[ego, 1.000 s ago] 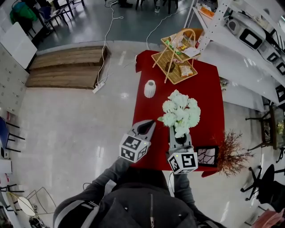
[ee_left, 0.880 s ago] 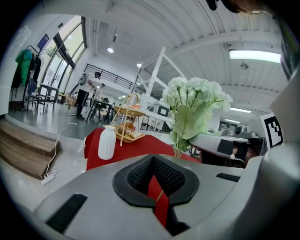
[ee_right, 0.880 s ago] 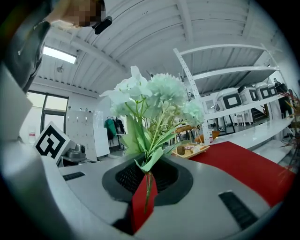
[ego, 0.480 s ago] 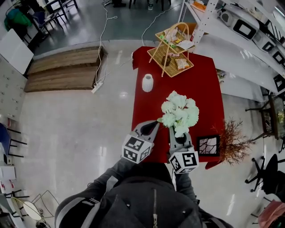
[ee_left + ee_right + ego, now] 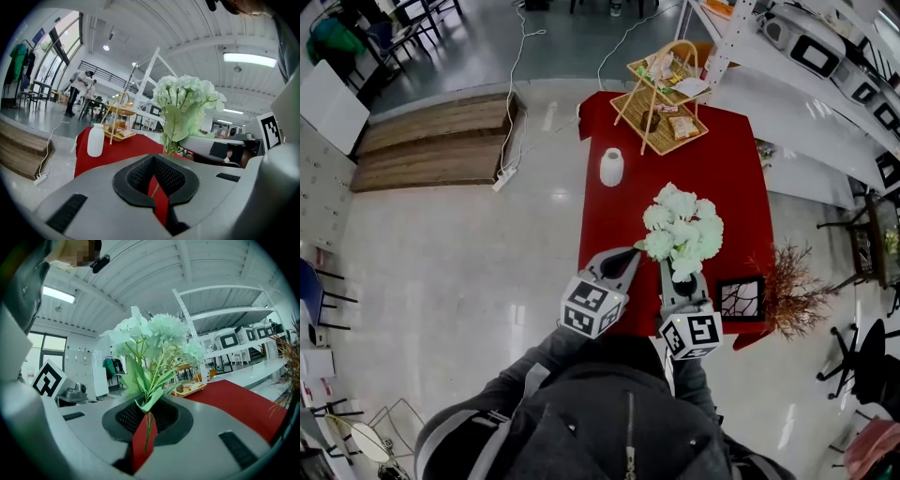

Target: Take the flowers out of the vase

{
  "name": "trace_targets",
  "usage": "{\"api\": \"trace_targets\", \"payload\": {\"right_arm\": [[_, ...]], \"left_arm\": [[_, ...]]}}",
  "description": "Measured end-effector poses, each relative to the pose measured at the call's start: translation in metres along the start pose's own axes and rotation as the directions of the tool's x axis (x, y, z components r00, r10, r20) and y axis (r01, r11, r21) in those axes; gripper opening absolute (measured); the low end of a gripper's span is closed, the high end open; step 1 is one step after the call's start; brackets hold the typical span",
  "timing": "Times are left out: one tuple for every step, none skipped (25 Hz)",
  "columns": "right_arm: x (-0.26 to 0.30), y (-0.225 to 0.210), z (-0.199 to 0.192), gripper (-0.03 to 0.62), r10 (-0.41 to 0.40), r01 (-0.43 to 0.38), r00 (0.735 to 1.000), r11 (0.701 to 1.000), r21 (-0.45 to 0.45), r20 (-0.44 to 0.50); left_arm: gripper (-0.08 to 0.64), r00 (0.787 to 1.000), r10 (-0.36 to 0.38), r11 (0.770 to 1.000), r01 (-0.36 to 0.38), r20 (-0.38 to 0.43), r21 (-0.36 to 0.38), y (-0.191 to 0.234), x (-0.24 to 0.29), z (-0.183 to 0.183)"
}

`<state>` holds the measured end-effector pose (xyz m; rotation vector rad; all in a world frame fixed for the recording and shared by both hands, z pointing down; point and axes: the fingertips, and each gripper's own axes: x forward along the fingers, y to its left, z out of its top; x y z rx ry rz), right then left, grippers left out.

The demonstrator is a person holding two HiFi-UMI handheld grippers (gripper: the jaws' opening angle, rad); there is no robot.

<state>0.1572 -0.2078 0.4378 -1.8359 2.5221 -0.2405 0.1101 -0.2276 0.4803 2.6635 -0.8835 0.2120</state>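
A bunch of white flowers with green stems stands upright over the red table. My right gripper is shut on its stems, which run through its narrow slit below the blooms. My left gripper sits just left of the bunch, tips by a leaf, jaws nearly together. A thin stem shows in its slit; whether it is pinched I cannot tell. The flowers rise ahead of it. A small white vase stands without flowers at the table's far left, also in the left gripper view.
A wicker tiered rack with snacks stands at the table's far end. A framed picture and dried red-brown branches are at the near right corner. White shelving runs along the right. A wooden platform lies on the floor to the left.
Both grippers and the bunch of flowers have drawn a little back toward me, farther from the white vase. Both grippers' jaws look unchanged.
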Motion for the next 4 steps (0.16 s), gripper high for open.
{"api": "trace_targets", "payload": {"right_arm": [[0.0000,-0.0003,-0.0001,0.037,-0.002,0.002,1.000,1.000,0.000,-0.001],[0.0001,-0.0006,-0.0003,0.037,-0.004,0.004,1.000,1.000,-0.001,-0.002],[0.0003,-0.0010,-0.0003,0.037,-0.004,0.004,1.000,1.000,-0.002,-0.003],[0.0005,-0.0013,-0.0003,0.037,-0.005,0.005,1.000,1.000,-0.004,-0.003]], "left_arm": [[0.009,1.000,-0.002,1.000,0.002,0.000,0.000,0.0000,0.0003,0.0001],[0.008,1.000,-0.004,1.000,0.004,0.001,0.000,-0.0001,0.0007,0.0001],[0.008,1.000,-0.005,1.000,0.005,0.001,0.000,-0.0002,0.0013,0.0000],[0.009,1.000,-0.007,1.000,0.007,0.001,0.000,-0.0002,0.0019,-0.0002]]}}
